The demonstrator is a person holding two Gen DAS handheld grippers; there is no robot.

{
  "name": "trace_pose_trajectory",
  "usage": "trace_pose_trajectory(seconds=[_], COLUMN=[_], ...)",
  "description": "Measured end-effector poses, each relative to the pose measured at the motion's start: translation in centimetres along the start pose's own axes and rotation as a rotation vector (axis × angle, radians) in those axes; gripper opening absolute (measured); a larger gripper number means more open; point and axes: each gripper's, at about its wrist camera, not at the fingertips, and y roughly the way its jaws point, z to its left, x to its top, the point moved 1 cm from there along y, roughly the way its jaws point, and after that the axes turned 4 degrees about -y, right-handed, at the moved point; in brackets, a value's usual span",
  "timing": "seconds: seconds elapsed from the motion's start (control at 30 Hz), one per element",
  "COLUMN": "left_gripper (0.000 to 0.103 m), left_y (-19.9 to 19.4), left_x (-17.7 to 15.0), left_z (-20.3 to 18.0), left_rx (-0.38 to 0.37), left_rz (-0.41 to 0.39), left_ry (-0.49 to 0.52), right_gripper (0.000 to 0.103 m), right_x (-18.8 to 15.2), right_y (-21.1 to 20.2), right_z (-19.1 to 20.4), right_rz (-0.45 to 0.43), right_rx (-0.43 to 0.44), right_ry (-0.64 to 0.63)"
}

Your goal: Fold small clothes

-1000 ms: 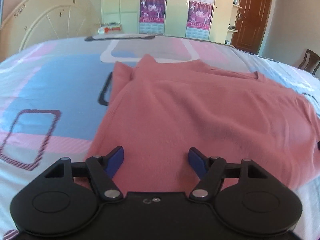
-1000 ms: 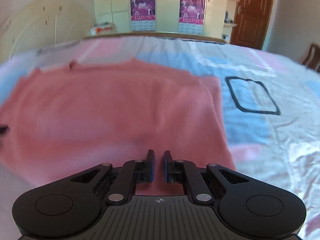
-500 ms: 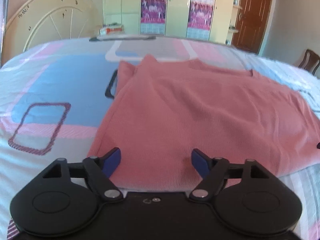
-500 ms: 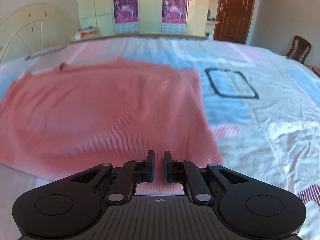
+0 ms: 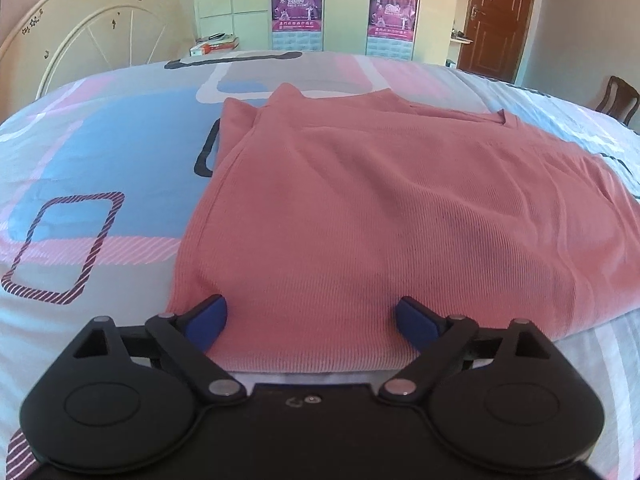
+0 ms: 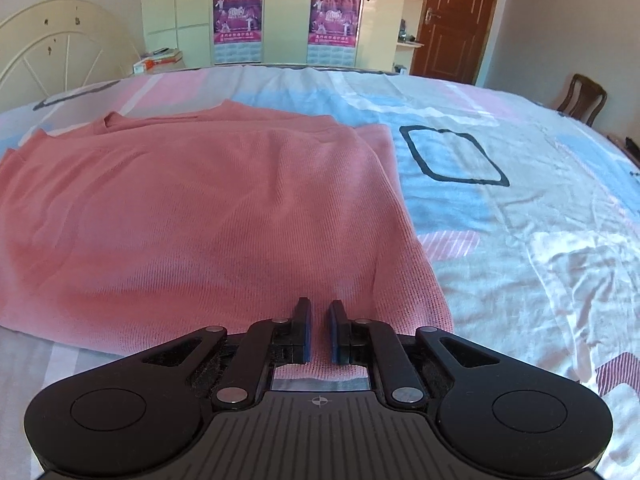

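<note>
A pink knitted garment point(image 5: 380, 208) lies folded flat on the bed, its neckline at the far side. In the left wrist view my left gripper point(image 5: 311, 308) hovers over the garment's near left corner. Its jaws are opening wide, and the blue pads point(image 5: 210, 316) stand apart on either side of the hem without pressing it. In the right wrist view the same garment point(image 6: 200, 208) fills the left half. My right gripper point(image 6: 318, 308) is shut at the near right corner, with a strip of the hem between its pads.
The bed has a patterned sheet point(image 5: 100, 152) in pink, blue and grey, wrinkled on the right point(image 6: 560, 264). A cream headboard point(image 5: 88, 28) stands at the far left, with a box point(image 5: 214, 45) beside it. A wardrobe with posters point(image 6: 286, 16), a brown door point(image 5: 496, 16) and a wooden chair point(image 6: 582, 96) line the far wall.
My left gripper's jaws have spread wider over the hem. The garment has settled flatter on the bed. The right gripper stays shut, and its view has shifted slightly.
</note>
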Motion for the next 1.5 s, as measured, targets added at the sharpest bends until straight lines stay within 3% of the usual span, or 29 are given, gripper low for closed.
trace_pose_trajectory(seconds=[0.2, 0.37, 0.47, 0.53, 0.77, 0.83, 1.0, 1.13, 1.23, 1.5], left_gripper=[0.092, 0.089, 0.090, 0.090, 0.090, 0.093, 0.094, 0.094, 0.094, 0.094], left_y=[-0.1, -2.3, -3.6, -3.4, 0.6, 1.7, 1.4, 1.3, 1.1, -0.2], left_x=[0.4, 0.8, 1.6, 2.4, 3.4, 2.9, 2.0, 2.3, 2.4, 2.6], left_z=[-0.6, -1.1, -2.3, -3.7, -5.2, -4.7, -4.4, -4.2, -4.0, -2.5], left_rx=[0.033, 0.040, 0.018, 0.005, 0.038, 0.051, 0.029, 0.022, 0.017, -0.015], left_rz=[0.008, -0.023, -0.059, -0.064, -0.005, 0.023, 0.004, 0.018, 0.037, 0.079], left_ry=[-0.004, -0.038, -0.055, -0.035, -0.067, -0.060, 0.008, 0.003, -0.012, -0.076], right_gripper=[0.009, 0.011, 0.025, 0.038, 0.039, 0.039, 0.039, 0.040, 0.041, 0.045], right_x=[-0.2, 0.6, 1.4, 2.5, 4.9, 4.7, 2.9, 2.6, 3.7, 5.9], right_y=[0.2, -0.5, -1.9, -2.8, -2.9, -2.0, 0.5, 0.0, -0.9, -0.4], right_z=[-0.4, -1.7, -2.4, -1.5, 4.6, 5.9, 7.8, 7.7, 8.2, 9.8], right_rz=[-0.014, 0.023, -0.019, -0.068, -0.113, -0.086, 0.013, -0.001, -0.042, -0.047], right_rx=[0.018, 0.103, 0.153, 0.183, 0.295, 0.300, 0.253, 0.240, 0.249, 0.243], right_ry=[-0.017, -0.016, 0.024, -0.005, -0.100, -0.103, -0.168, -0.162, -0.140, -0.068])
